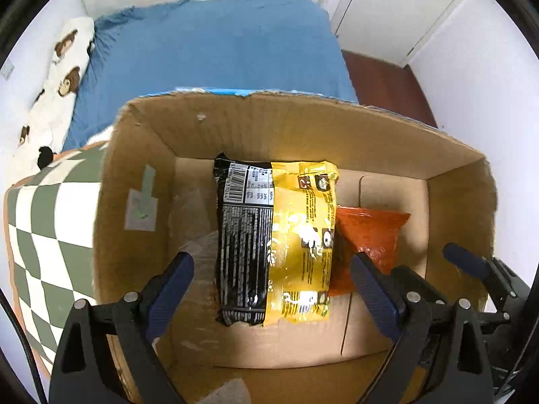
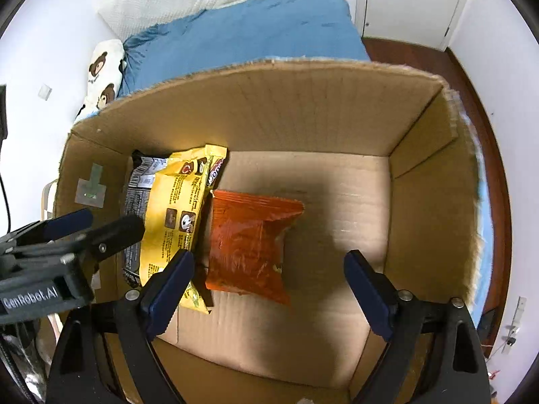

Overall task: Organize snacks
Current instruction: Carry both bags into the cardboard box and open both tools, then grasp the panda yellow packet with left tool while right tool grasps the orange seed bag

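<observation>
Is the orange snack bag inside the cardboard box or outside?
Inside: the orange snack bag lies flat on the floor of the cardboard box.

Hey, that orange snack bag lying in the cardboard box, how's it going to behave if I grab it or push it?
The orange snack bag looks like thin, creased film, so it will probably flex and crumple rather than stay stiff. Its glossy surface suggests it may slip between the jaws. Lying flat on the cardboard box floor, it should slide when pushed, not roll or tip.
</observation>
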`<state>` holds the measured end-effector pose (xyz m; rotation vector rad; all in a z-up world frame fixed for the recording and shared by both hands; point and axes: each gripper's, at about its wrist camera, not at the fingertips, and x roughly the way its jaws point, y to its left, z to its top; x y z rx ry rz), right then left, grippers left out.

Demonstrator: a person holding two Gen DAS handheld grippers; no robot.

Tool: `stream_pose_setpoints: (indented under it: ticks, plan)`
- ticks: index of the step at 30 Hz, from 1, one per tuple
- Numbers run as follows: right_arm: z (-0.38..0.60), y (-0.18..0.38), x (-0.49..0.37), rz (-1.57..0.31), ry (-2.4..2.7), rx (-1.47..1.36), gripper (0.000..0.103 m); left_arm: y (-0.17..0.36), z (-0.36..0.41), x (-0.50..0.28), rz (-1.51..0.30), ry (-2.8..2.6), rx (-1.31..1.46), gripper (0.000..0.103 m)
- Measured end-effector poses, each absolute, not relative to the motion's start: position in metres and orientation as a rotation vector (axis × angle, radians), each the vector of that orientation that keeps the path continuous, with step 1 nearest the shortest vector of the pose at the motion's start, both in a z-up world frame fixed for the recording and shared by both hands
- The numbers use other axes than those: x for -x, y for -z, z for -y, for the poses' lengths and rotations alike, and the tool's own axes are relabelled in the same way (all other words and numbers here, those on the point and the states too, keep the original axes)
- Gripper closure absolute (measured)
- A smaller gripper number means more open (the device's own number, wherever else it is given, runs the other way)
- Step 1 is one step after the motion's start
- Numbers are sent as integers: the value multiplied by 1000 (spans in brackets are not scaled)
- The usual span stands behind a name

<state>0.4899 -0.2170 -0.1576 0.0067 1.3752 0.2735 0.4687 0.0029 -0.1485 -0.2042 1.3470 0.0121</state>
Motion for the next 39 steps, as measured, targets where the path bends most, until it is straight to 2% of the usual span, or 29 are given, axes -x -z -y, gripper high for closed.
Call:
stream_pose_setpoints:
  ticks: [2, 16, 27, 33, 39]
  plan:
    - [216, 147, -482, -1341, -259, 9, 8, 137, -3, -452, -1309, -26, 194, 8]
    - [230, 60, -390, -1089, -189, 20, 8, 59, -5, -375, -1026, -67, 89, 8]
    - [242, -11, -304, -950, -203, -30, 5, 22, 1, -303, -956, -43, 122, 8]
    - [251, -8, -255, -1022, -235, -102, 5, 37, -5, -253, -1021, -51, 163, 8]
    - [258, 54, -196, -1219, -250, -156, 5, 88, -31, -193, -1153, -148, 184, 8]
